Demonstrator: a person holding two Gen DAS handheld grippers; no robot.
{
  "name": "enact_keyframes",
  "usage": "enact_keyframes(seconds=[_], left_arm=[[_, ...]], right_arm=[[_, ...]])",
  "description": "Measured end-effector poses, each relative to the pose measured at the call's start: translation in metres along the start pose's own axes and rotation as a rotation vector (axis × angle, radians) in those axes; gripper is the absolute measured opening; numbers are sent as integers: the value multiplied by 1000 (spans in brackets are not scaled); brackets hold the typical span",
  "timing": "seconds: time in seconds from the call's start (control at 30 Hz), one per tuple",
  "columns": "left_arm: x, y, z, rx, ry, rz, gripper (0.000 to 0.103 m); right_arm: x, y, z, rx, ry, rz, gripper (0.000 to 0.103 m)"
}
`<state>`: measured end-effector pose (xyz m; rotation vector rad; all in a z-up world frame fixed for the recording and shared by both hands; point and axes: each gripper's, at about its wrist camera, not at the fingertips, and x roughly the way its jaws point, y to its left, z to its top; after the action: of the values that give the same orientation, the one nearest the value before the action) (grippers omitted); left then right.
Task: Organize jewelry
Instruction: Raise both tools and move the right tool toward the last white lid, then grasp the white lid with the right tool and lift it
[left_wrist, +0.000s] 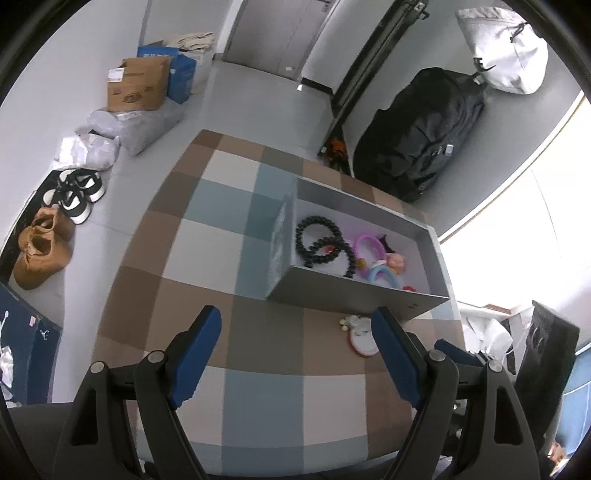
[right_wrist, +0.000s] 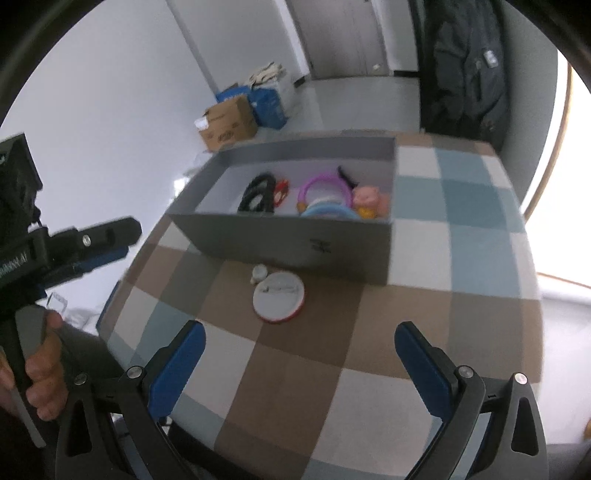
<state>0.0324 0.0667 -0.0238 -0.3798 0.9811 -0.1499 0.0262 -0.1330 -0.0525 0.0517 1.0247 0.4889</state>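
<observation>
Nearest the lens in each wrist view are blue-padded jaws standing wide with nothing between them; the right gripper (right_wrist: 299, 345) hangs over the checked table (right_wrist: 480, 258), and the left gripper (left_wrist: 297, 332) does the same from the other side, its handle in the person's hand (right_wrist: 42, 369); taking the grey box (right_wrist: 295, 240) as the landmark, the piece not yet put away is a round white disc with a red rim (right_wrist: 279, 297), lying flat on the table just in front of the box's near wall, a small white bit (right_wrist: 259, 273) touching or nearly touching its far-left edge; from the right jaws the disc lies straight ahead and a little left of centre, well clear of both pads; in the left view the same disc (left_wrist: 364, 341) sits beside the right-hand pad and is partly hidden by it, so I judge the right hand better lined up for a pick; being round, the disc offers no long axis to align with, but it is low and flat, so the pads would need to come down close to the table; inside the box lie black coiled bands (right_wrist: 258, 194), a purple ring (right_wrist: 325, 186), a blue ring (right_wrist: 328, 212) and a pink figure (right_wrist: 369, 201); the near wall stands between disc and interior, so anything carried must be lifted over it; beyond the box a cardboard carton (right_wrist: 229, 123) rests on the floor
</observation>
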Motion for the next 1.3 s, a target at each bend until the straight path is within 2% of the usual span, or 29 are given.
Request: enact_keyframes(seconds=[0.13, 0.27, 0.53, 0.7, 1.03, 1.3], left_arm=[[3, 4, 1, 1, 14, 16, 80], [9, 11, -1, -2, 38, 37, 80], [15, 21, -4, 5, 72, 69, 80], [18, 26, -3, -23, 90, 63, 80], [26, 10, -9, 50, 107, 66, 80], [45, -22, -17, 128, 164, 39, 80]], right_arm=[[14, 16, -1, -73, 18, -20, 98], [28, 27, 2, -125, 24, -69, 85], [44, 44, 9, -213, 9, -189, 72], [43, 46, 13, -249, 3, -169, 42], [26, 20, 12, -116, 23, -45, 42], [-11, 0, 7, -60, -35, 3, 42]])
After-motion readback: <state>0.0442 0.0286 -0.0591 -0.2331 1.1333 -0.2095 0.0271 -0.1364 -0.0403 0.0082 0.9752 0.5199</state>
